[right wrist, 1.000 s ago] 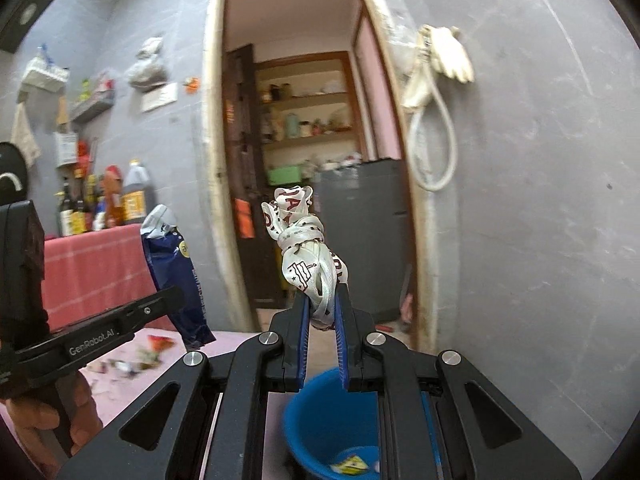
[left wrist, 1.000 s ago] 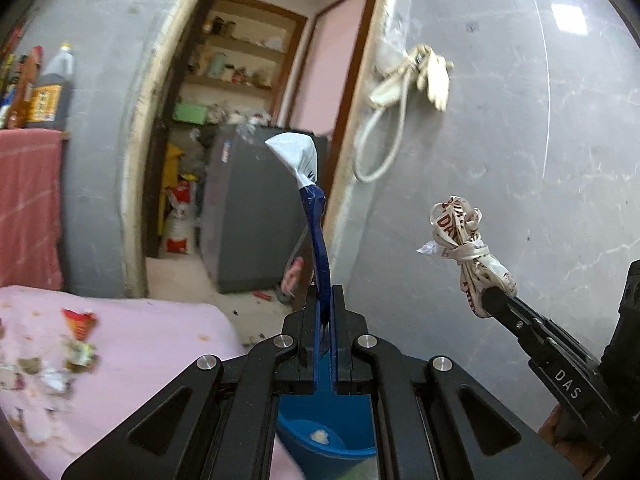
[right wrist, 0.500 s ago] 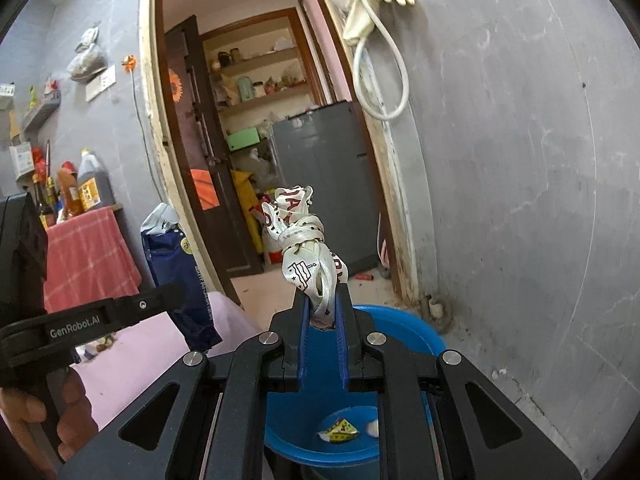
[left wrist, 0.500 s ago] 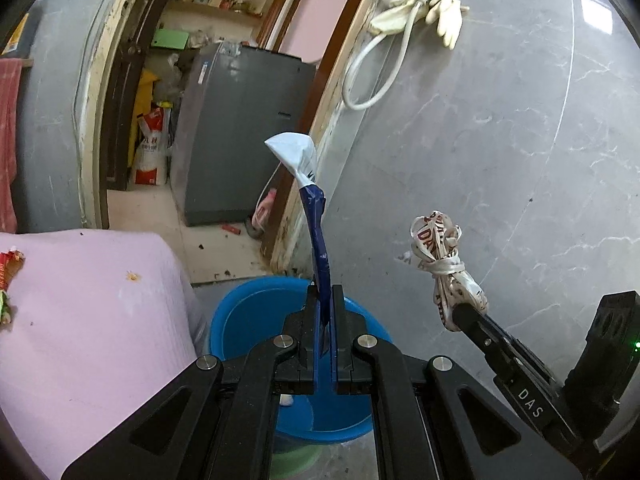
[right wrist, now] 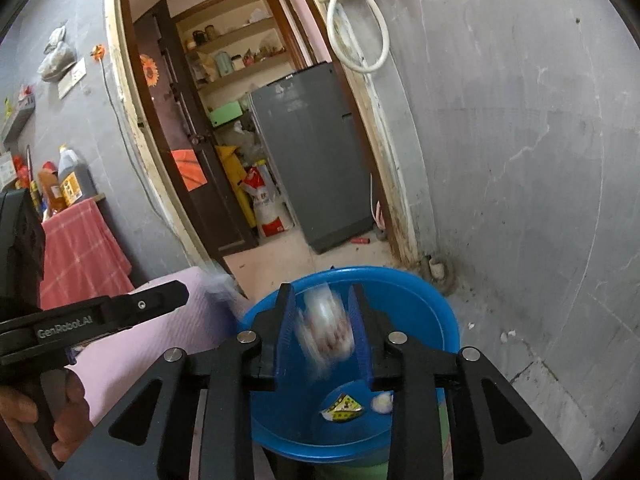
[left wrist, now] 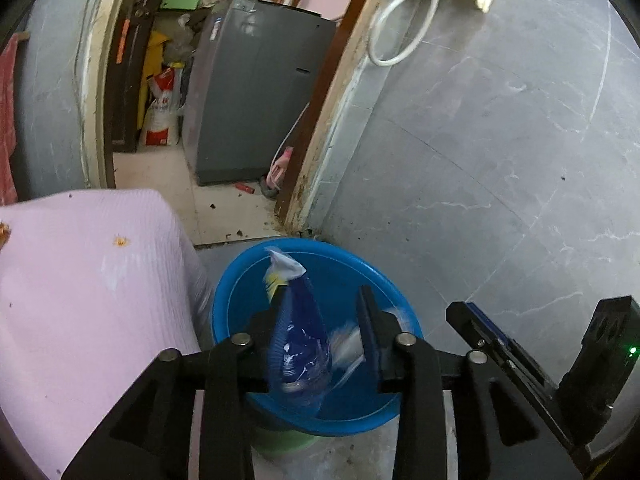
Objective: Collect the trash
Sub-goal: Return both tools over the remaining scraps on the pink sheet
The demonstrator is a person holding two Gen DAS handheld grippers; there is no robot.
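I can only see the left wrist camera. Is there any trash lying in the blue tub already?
Observer: Yes. The right wrist view shows a yellow triangular wrapper on the bottom of the blue tub.
Operator: Are the other tongs holding anything?
Observer: The right tongs are opening. A blurred white-and-red wrapper sits between them, above the tub and not pinched.
Operator: Is anything else in there?
Observer: A small white lump lies right beside the yellow wrapper.
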